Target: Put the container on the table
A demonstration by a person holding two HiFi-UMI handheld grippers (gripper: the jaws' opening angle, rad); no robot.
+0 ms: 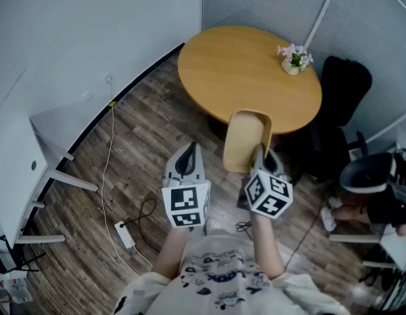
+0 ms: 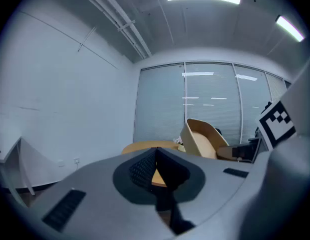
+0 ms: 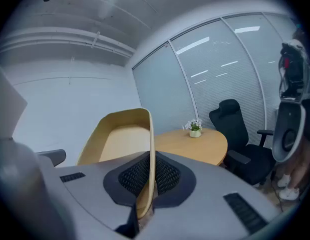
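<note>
Here, my right claw (image 1: 260,155) pinches one wall of the tan container (image 1: 246,138), held up just short of the round desk (image 1: 242,71).
The container stands on edge ahead of that claw, its hollow side turned toward my left claw (image 1: 188,156), which hangs alongside, pressed together on nothing. A small flower pot (image 1: 294,60) sits on the desk, well beyond both claws.

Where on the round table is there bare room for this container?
The round table is bare across its left half and near edge, nearest the container. Only the flower pot sits far right, by the office chair.
</note>
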